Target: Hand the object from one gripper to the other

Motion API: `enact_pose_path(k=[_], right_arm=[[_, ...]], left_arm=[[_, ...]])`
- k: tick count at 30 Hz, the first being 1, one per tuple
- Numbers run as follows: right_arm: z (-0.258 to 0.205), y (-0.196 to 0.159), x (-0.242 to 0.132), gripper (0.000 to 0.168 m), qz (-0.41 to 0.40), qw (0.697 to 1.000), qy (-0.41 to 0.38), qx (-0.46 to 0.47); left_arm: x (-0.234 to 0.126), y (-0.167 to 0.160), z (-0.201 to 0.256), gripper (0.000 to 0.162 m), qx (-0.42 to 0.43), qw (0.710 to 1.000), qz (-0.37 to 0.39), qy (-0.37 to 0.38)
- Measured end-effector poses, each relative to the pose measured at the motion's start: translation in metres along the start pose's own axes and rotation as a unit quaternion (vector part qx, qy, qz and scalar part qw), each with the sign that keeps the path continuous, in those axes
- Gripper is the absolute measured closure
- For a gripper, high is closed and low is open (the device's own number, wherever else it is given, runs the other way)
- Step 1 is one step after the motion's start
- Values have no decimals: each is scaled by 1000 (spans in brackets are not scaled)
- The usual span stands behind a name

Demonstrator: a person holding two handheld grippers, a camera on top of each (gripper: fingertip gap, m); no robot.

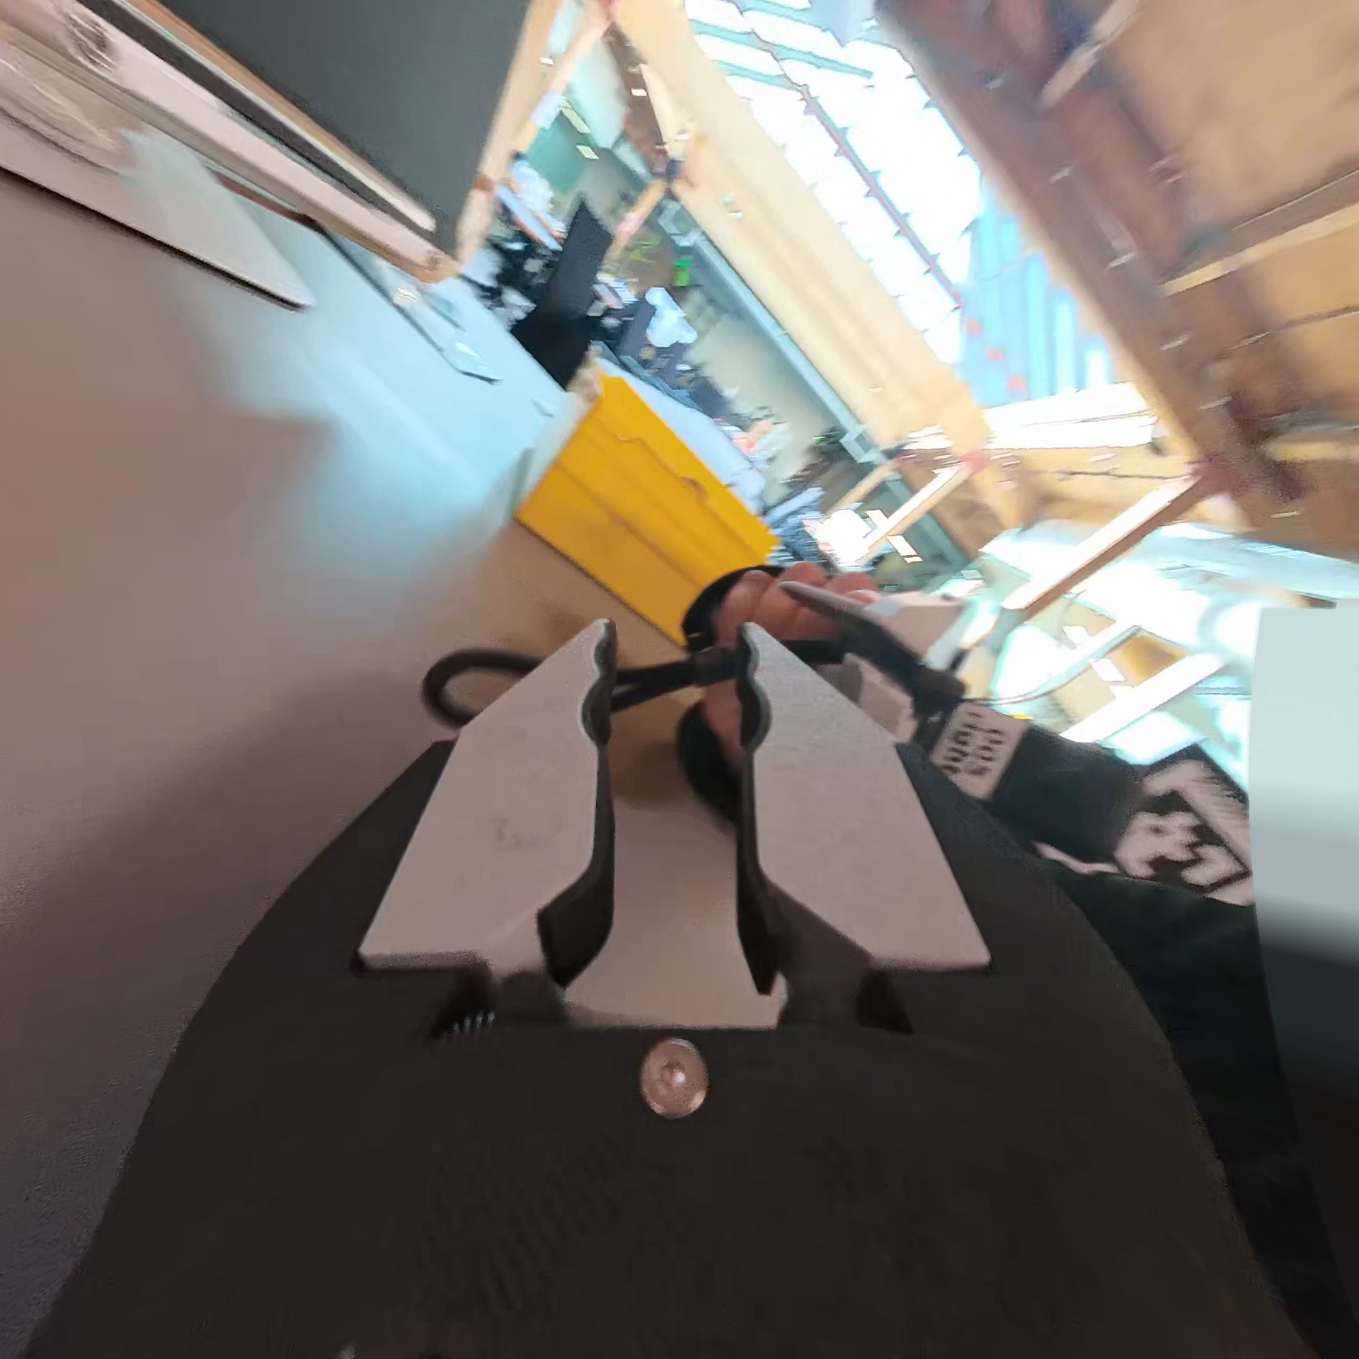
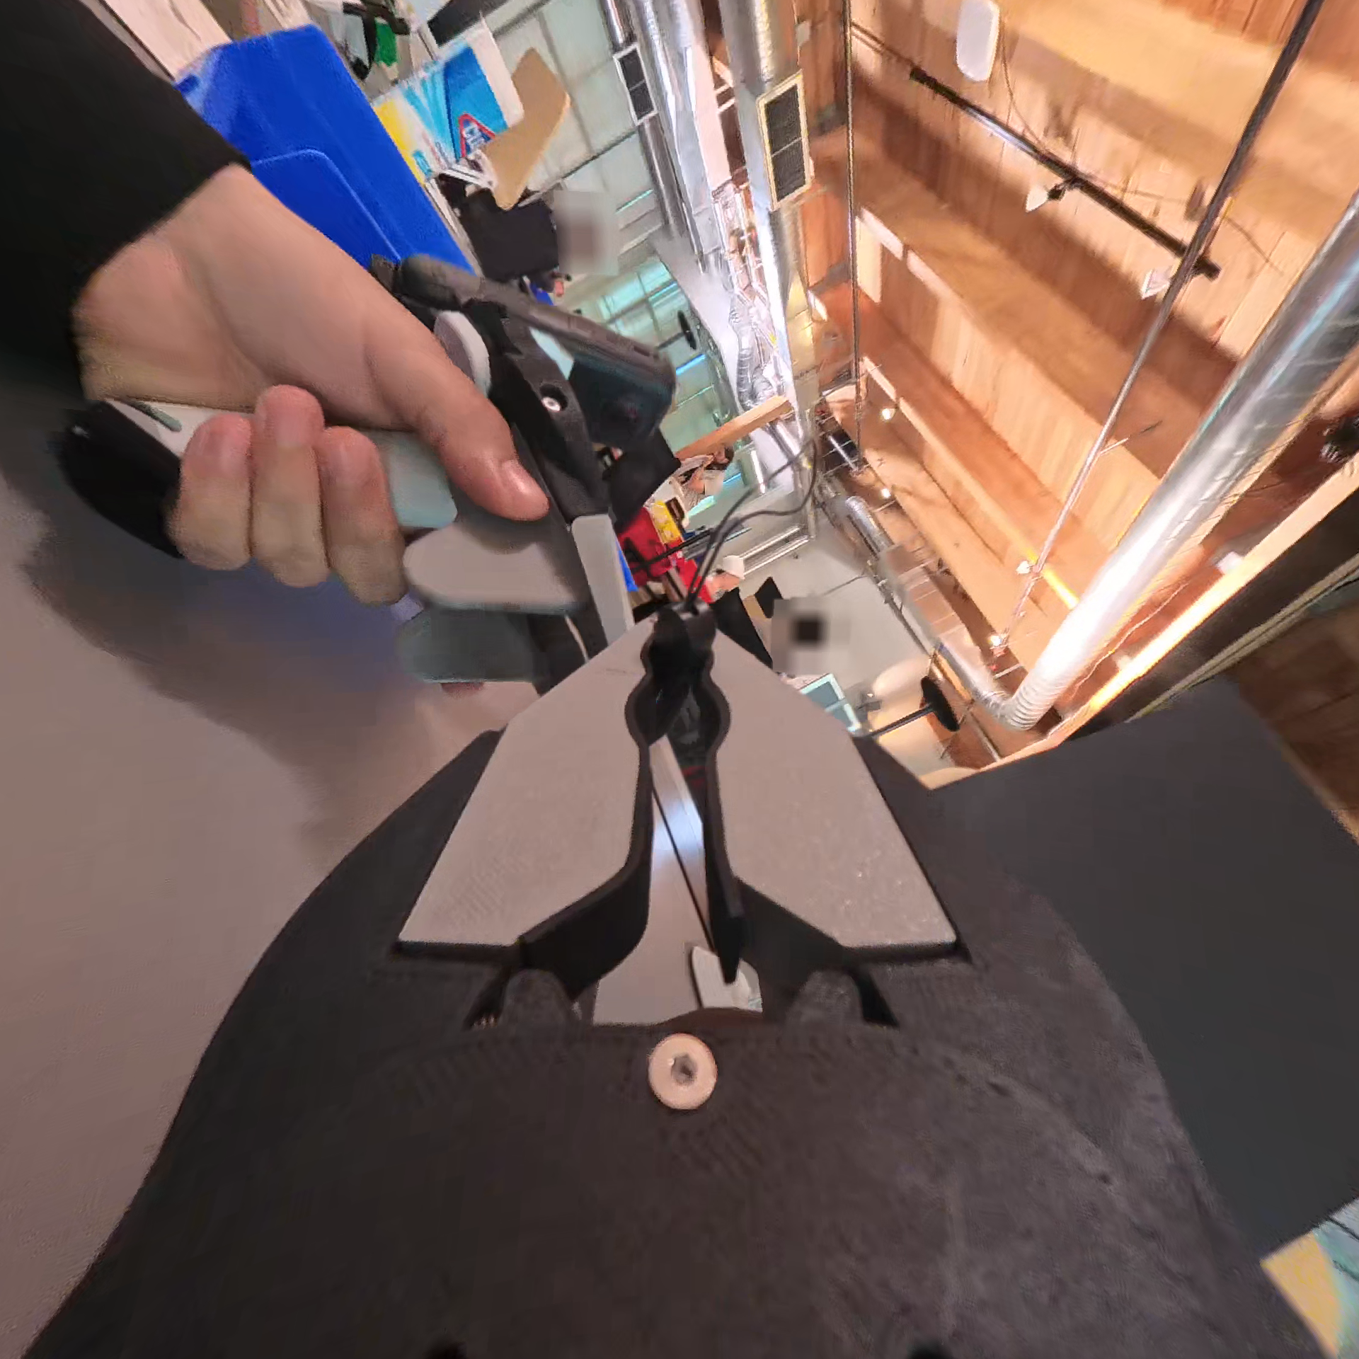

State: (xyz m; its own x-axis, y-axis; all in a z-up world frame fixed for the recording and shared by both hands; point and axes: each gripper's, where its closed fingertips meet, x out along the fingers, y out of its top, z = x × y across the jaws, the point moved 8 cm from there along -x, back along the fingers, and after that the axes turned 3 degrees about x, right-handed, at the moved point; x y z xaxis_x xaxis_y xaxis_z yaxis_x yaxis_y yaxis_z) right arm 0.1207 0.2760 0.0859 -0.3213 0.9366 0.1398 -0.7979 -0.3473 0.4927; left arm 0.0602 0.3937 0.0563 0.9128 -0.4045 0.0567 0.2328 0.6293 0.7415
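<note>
Thin black cable (image 2: 680, 647) in right gripper (image 2: 682, 640)

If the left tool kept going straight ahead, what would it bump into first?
Probably the thin black cable stretched across just beyond the left tool, whose fingers are open. Right behind it is the person's hand. Depth is blurry, so this is a guess.

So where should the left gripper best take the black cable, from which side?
Probably grip the black cable on its straight stretch beside the loop, coming straight ahead: it lies crosswise before the open left gripper, clear of the right gripper pinching its tied part.
</note>
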Motion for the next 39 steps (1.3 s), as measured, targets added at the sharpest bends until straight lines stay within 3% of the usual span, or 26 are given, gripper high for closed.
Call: enact_pose_path(k=[3,6,12,16,19,22,24,25,26,28,30,32,34,37,39], right_arm=[[-5,3,-1,166,13,1000,20,-7],[-3,0,0,165,10,1000,12,-2],[26,-26,-1,165,-13,976,32,215],[34,-37,0,166,-15,943,58,327],[30,-41,3,165,-20,920,101,378],[27,-38,5,165,-7,902,131,411],[27,-37,4,165,7,889,146,434],[28,-36,4,165,16,882,155,445],[29,-35,3,165,23,875,163,454],[29,-37,3,165,26,864,176,470],[28,-37,2,163,27,854,201,479],[27,-32,-3,138,51,835,250,487],[29,-18,-15,129,111,789,332,506],[45,-5,-37,126,213,718,400,528],[60,-12,-45,133,253,686,382,565]], left_arm=[[1,3,6,127,-55,995,23,-75],[0,3,3,128,-67,995,21,-74],[-5,7,2,127,-48,997,24,-54],[3,-5,12,119,109,992,-62,4],[9,-7,14,113,237,964,-70,102],[15,-11,16,108,295,942,-80,136],[19,-15,13,114,331,926,-95,157],[20,-17,12,127,353,914,-102,172],[21,-18,11,153,376,902,-107,182],[22,-19,13,158,419,879,-117,194],[18,-11,12,159,489,829,-102,252],[9,-3,13,159,581,741,-89,325],[0,5,17,159,662,641,-70,381],[-7,2,36,159,775,521,-19,358],[-9,-5,46,159,826,448,-4,343]])
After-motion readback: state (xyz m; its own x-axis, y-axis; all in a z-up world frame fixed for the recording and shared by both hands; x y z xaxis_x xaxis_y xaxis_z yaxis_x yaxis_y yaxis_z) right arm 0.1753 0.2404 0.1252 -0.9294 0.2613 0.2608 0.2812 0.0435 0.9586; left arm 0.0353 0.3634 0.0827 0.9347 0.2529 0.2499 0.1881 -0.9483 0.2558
